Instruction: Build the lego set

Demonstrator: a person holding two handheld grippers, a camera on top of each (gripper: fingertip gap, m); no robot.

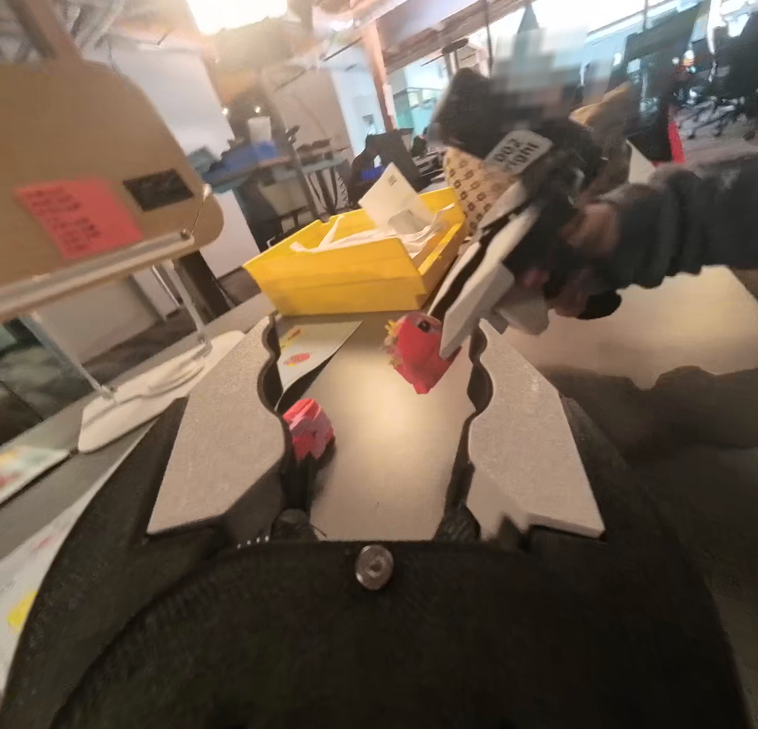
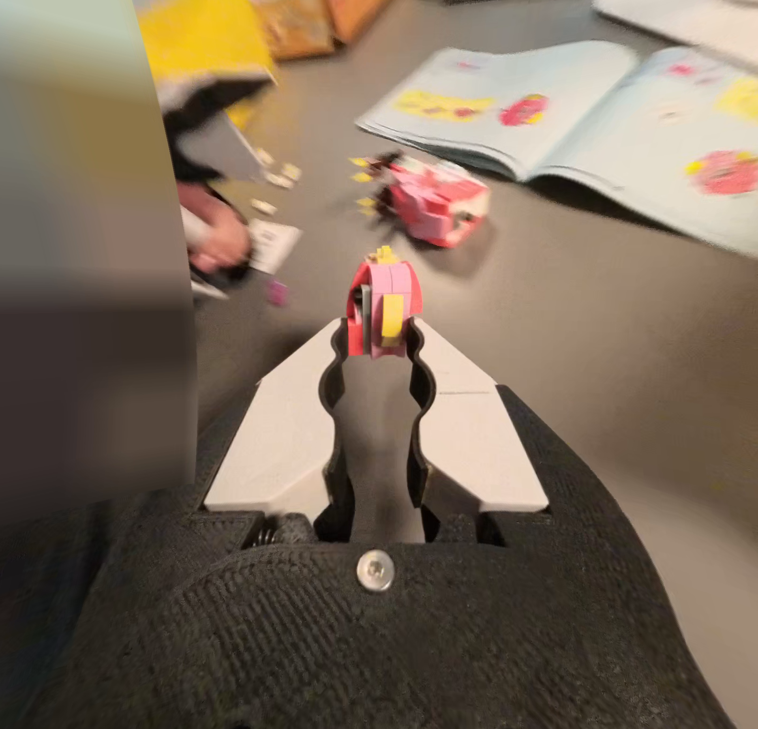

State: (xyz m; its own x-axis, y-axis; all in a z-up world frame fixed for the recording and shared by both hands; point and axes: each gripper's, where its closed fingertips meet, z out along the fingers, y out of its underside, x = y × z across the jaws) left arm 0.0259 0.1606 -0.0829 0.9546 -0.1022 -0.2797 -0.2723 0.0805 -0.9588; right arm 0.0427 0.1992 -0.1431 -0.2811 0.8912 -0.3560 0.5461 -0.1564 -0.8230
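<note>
Right gripper (image 2: pixel 377 336) pinches a small red-and-pink brick piece (image 2: pixel 383 307) with a yellow strip on its face; both dark wavy pads press its flanks right at the fingertips, and most of the piece sticks out beyond them. It hangs clear of the grey table (image 2: pixel 574 381). A larger pink-and-red brick model (image 2: pixel 434 201) with yellow spikes lies on the table just beyond, near an open instruction booklet (image 2: pixel 553 110). Loose small bits lie to the left, close to a hand (image 2: pixel 217 237) that is blurred. Left gripper (image 1: pixel 371 381) is spread wide and holds nothing; a small pink brick piece (image 1: pixel 309 426) rests on the table just beside its left finger, contact unclear. In the left wrist view the right gripper comes in from the right with its red piece above the table, and a yellow tray (image 1: pixel 348 274) with white paper sits behind. Judgement: the hold is a shallow tip grip, so the piece could pivot or slip; keep the squeeze steady, move slowly, and keep the flat sides square to the pads. Both views are motion-blurred, so fine stud detail cannot be read.
</note>
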